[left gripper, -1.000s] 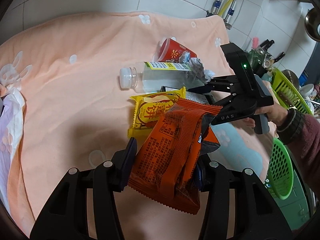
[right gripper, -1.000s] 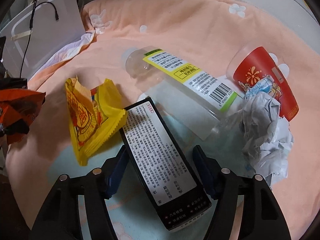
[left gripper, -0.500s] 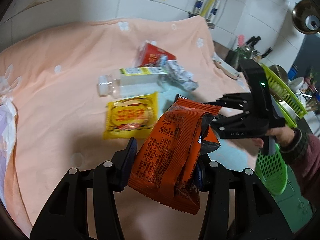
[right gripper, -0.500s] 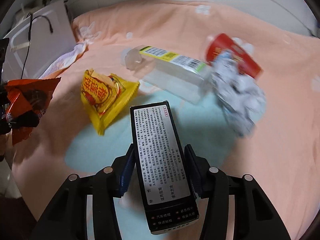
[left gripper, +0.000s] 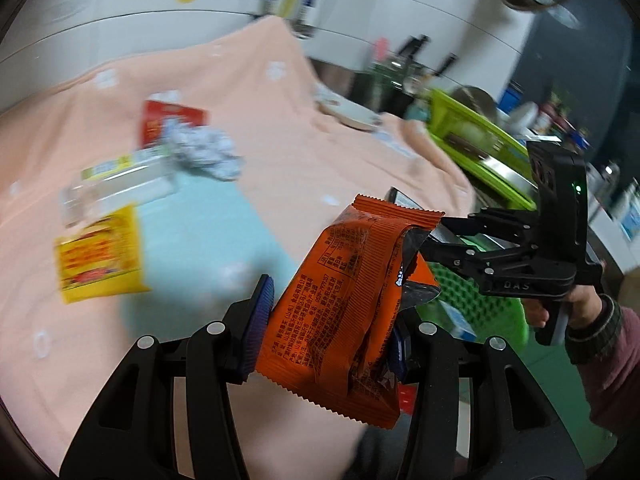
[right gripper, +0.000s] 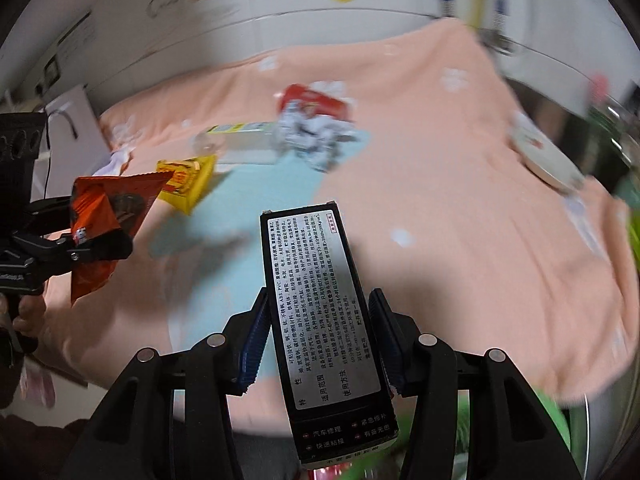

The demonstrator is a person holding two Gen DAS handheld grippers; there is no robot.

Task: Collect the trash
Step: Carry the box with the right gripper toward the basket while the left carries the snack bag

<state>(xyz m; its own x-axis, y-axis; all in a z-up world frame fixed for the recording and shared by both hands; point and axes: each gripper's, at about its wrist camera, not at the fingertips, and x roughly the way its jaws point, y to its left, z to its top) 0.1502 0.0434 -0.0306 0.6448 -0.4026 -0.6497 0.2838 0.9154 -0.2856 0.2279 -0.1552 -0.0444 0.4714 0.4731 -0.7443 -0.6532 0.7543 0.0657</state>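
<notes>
My left gripper [left gripper: 328, 332] is shut on an orange snack wrapper [left gripper: 348, 300] and holds it above the peach cloth [left gripper: 280, 140]. My right gripper [right gripper: 320, 340] is shut on a long black box with a silver label [right gripper: 316, 300], lifted off the cloth. In the left wrist view the right gripper [left gripper: 440, 238] hangs over a green basket [left gripper: 480, 300] past the table's edge. Back on the cloth lie a yellow wrapper [left gripper: 100, 256], a clear bottle [left gripper: 116, 184], crumpled paper [left gripper: 208, 152] and a red cup [left gripper: 172, 120]. Both views are blurred by motion.
A green dish rack [left gripper: 472, 136] and kitchen clutter stand at the right. A plate [right gripper: 544, 152] sits near the cloth's right edge. A white box with a cable [right gripper: 68, 128] is at the far left. A person's hand [left gripper: 580, 308] holds the right gripper.
The right gripper closed on the black box and lifted it off the cloth. Both grippers swung right, away from the trash pile, toward the green basket. The orange wrapper stayed gripped.
</notes>
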